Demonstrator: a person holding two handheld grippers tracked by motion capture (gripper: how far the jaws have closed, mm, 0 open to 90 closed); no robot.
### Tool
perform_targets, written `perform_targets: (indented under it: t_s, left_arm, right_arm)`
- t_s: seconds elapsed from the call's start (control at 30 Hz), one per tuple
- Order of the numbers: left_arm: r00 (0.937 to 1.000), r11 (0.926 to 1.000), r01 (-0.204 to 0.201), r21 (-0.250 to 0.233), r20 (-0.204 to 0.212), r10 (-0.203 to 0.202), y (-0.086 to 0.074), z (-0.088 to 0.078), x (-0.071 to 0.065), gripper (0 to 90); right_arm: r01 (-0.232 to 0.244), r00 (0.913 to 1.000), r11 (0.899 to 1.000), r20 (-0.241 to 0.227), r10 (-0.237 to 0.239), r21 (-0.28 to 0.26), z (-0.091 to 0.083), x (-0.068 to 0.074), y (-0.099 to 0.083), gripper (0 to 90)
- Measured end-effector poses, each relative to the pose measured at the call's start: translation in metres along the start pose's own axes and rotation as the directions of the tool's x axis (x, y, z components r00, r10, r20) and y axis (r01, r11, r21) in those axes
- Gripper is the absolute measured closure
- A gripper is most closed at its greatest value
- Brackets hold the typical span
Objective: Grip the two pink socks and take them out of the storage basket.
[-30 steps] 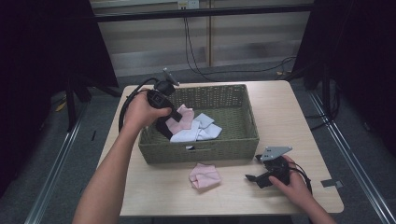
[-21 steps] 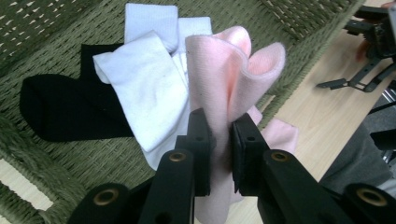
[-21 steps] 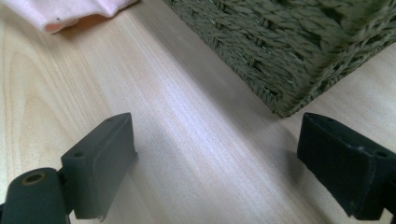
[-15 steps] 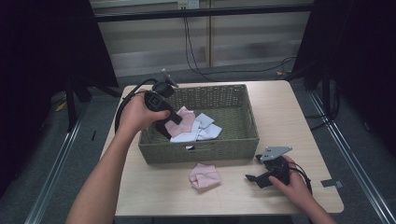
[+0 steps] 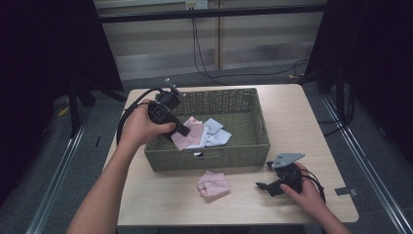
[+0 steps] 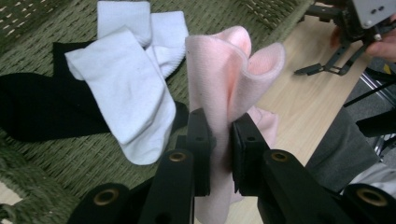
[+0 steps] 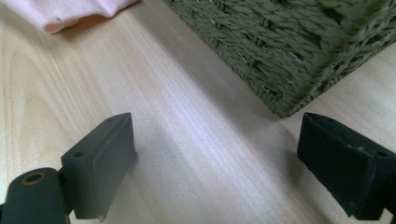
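**Left gripper clamps pink sock over basket; right gripper idle on table**

Left gripper: jaws pressed together on a pink sock, folded cloth pinched between the pads and standing up past them. In the high view the left gripper sits over the left part of the wicker basket, the sock hanging inside it, near the front wall.

In the basket, just beside the held sock: white socks lying over a black sock on the woven floor.

Outside the basket, on the table: a second pink sock, lying flat just in front of the front wall.

Right gripper: off the basket's front right corner, low on the table, held by the right hand. Its jaws stand wide apart with bare tabletop between them; the basket corner shows just beyond them in the right gripper view.
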State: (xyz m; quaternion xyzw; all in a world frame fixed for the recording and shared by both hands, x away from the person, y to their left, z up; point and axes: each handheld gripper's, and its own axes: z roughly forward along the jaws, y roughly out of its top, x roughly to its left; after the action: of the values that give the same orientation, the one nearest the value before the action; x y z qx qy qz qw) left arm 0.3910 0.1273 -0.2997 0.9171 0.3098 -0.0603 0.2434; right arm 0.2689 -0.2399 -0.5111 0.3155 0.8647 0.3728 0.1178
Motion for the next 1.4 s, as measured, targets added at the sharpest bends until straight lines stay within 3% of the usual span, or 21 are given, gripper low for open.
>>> perform_targets:
  t_s: [0.6, 0.83, 1.0, 1.13, 1.23, 1.4]
  left_arm:
    - [0.9965, 0.9972, -0.074, 0.004, 0.038, 0.074, -0.009, 0.014, -0.026, 79.6]
    - [0.9917, 0.9944, -0.106, -0.007, 0.072, 0.106, -0.02, 0.035, -0.035, 78.6]
    - [0.9898, 0.9934, -0.113, 0.02, 0.09, 0.111, -0.03, 0.051, -0.037, 77.7]
    - [0.9877, 0.9907, -0.136, 0.009, 0.079, 0.135, -0.035, 0.058, -0.037, 65.9]
    - [0.988, 0.9916, -0.129, -0.014, 0.085, 0.129, -0.038, 0.058, -0.037, 59.9]
    - [0.9893, 0.9902, -0.136, -0.031, 0.048, 0.138, -0.044, 0.058, -0.034, 52.7]
  right_arm:
    - [0.0, 1.0, 1.0, 0.0, 0.0, 0.0, 0.0, 0.0, 0.0, 10.6]
    - [0.0, 1.0, 1.0, 0.0, 0.0, 0.0, 0.0, 0.0, 0.0, 10.6]
    - [0.001, 1.0, 1.0, 0.001, -0.001, 0.0, 0.0, 0.0, 0.0, 10.6]
    - [0.001, 1.0, 1.0, 0.001, -0.001, 0.0, 0.0, 0.0, 0.0, 10.6]
    - [0.001, 1.0, 1.0, 0.001, -0.001, 0.0, 0.0, 0.0, 0.0, 10.6]
    - [0.001, 1.0, 1.0, 0.001, -0.001, -0.001, 0.0, 0.0, 0.0, 10.6]
